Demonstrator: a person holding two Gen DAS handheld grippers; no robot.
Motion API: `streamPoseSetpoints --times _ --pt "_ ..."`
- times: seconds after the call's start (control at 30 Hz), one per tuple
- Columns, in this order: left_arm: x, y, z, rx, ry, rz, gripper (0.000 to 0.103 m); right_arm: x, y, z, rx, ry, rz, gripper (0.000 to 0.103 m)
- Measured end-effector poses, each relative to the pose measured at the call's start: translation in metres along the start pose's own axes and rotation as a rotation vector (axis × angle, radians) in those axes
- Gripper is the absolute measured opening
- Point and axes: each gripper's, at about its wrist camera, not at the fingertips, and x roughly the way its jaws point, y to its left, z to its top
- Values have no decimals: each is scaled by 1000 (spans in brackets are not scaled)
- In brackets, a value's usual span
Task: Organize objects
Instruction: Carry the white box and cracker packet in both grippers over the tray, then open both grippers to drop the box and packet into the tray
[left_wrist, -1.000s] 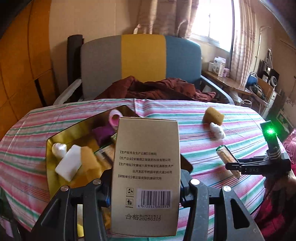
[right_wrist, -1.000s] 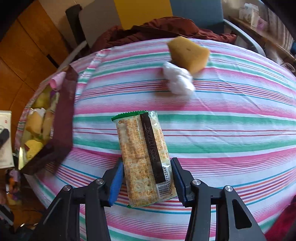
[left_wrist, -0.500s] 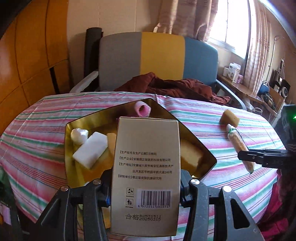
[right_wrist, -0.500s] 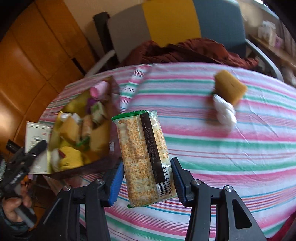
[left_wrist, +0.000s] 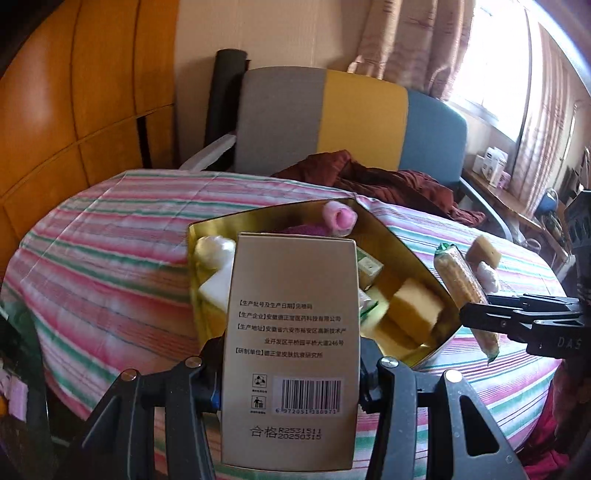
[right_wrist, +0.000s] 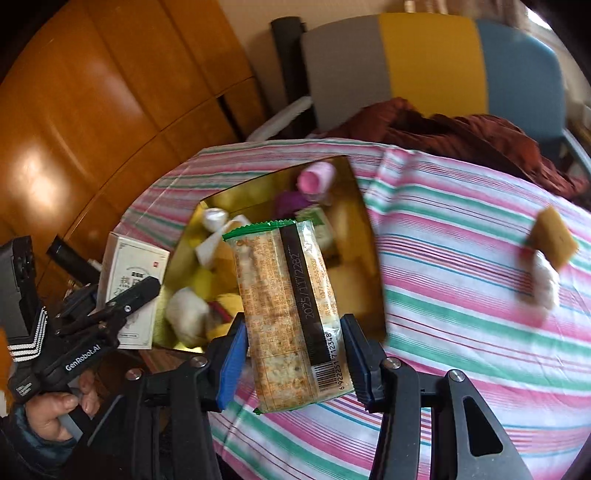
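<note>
**Depositing Two Held Items into the Gold Tray**

1. Left hand-held gripper (left_wrist: 291, 373). Its jaws are clamped on the flanks of a tall beige cardboard box (left_wrist: 291, 343) with printed text and a barcode, held upright at lower centre of the left wrist view. In the right wrist view the same box appears at the left edge, white-faced (right_wrist: 129, 284), just beside the tray's left wall. Judgement: carry the box over the rim before lowering it, and lay it flat along an unfilled stretch of the tray floor; set down upright it would likely topple onto the loose contents.

2. Gold-lined angular tray (left_wrist: 402, 243). It sits on the striped cloth-covered surface (left_wrist: 110, 258), centre frame in both views. It already holds yellow sponge blocks (left_wrist: 415, 310), white pieces and a pink roll (left_wrist: 340, 219) at its far corner. Free room looks limited, so place one item at a time.

3. Right hand-held gripper (right_wrist: 293, 358). Its blue-padded jaws are closed on the lower part of a clear-wrapped cracker packet with a green sealed end (right_wrist: 288, 314), which hangs over the tray's near right portion. Judgement: the wrapper is slippery and the crackers brittle; lower until the packet rests on the contents, then release without added squeeze. Keep the two tools apart to avoid a collision above the tray.

4. Remaining items. A tan sponge block (right_wrist: 552, 242) touching a white wad (right_wrist: 539, 284) lies on the surface at the right of the frame, well apart from the tray, not yet collected.
</note>
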Motion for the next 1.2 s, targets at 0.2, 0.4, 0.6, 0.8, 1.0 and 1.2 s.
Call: streamPoseSetpoints --times 0.2,0.4,0.6,0.8,1.0,1.2 --pt "-8 37 -5 -109 -3 8 50 16 27 10 -70 13 0 50" --pt "-9 62 2 -217 1 -37 50 31 34 23 -101 20 -25 50" --pt "10 57 19 -254 19 -100 51 42 37 31 -114 25 -52 50" --pt "38 51 38 -242 43 -72 51 52 32 38 -92 28 -60 50" --pt "52 48 34 -227 78 -15 70 69 25 39 -62 35 -73 65" --pt "32 37 27 -153 38 41 70 67 19 27 -45 48 -68 65"
